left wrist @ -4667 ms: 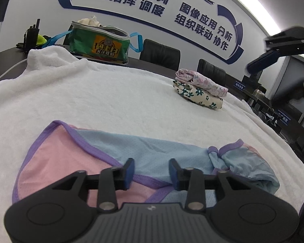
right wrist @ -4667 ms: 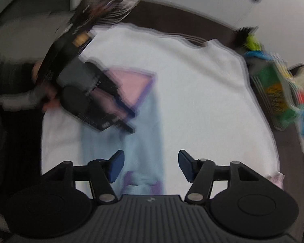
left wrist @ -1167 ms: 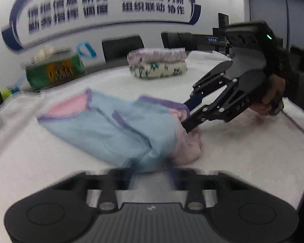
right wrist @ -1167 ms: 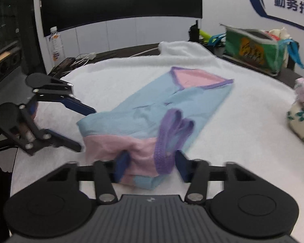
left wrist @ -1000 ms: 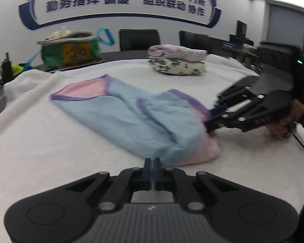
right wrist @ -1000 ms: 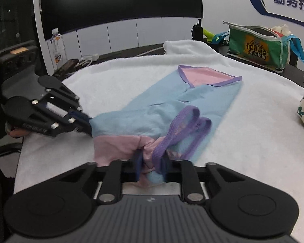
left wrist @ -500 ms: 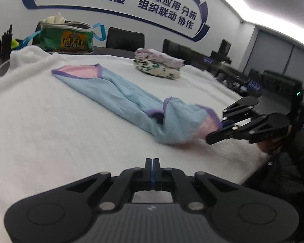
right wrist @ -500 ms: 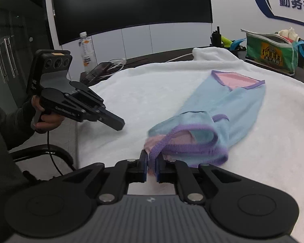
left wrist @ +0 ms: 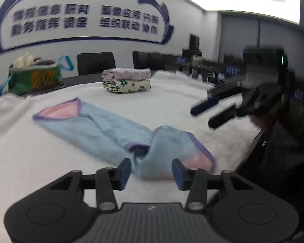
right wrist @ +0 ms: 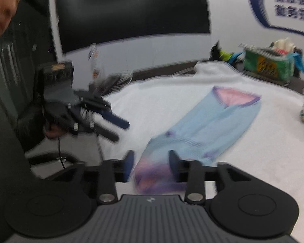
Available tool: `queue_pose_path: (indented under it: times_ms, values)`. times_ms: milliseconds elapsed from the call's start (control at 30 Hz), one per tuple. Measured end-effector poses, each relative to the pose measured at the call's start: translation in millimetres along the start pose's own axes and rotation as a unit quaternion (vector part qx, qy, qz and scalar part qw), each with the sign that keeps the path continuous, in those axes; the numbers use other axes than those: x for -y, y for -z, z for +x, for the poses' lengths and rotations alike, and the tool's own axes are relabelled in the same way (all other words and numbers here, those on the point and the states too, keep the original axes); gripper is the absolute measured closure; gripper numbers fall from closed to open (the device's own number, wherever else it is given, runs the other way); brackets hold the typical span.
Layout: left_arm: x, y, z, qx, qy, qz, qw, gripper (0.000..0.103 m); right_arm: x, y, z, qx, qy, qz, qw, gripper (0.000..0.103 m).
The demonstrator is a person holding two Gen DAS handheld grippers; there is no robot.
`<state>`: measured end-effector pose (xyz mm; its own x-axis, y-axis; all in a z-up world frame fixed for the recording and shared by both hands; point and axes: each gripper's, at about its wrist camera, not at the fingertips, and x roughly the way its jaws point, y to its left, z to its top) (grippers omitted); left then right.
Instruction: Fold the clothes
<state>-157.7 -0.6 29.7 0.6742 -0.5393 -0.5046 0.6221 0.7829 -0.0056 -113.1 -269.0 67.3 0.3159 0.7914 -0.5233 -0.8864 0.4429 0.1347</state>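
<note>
Blue garment [left wrist: 103, 133] on white towel [left wrist: 40, 162], both grippers apparently spread apart

Both wrist views low, near, facing opposite; share blue garment [left wrist: 103, 133] [right wrist: 208, 125].

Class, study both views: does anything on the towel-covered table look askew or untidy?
Yes. The blue garment lies as a long diagonal strip, its near end bunched and rumpled by the table's edge, unlike the neatly stacked folded clothes behind. Both claws are open, holding nothing.
</note>
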Motion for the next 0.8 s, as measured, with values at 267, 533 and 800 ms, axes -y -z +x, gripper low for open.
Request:
queue_pose_path:
  times_ms: [267,533,800]
  values:
    - [12.8,0.1,36.9,-0.036,-0.015,0.083,0.9958,0.055,42.4,7.8,23.0,-0.009,0.079,0.071,0.994,0.042]
    - [5.0,-1.3,47.8,-0.052,0.001,0.036,0.9980,0.097,33.4,19.5,59.3,-0.029,-0.006,0.050,0.998,0.083]
    - [-5.0,27.4,-19.5,-0.048,0.055,0.017,0.9972,0.099,-33.9,5.6,59.7,-0.020,-0.070,-0.024,0.997,0.093]
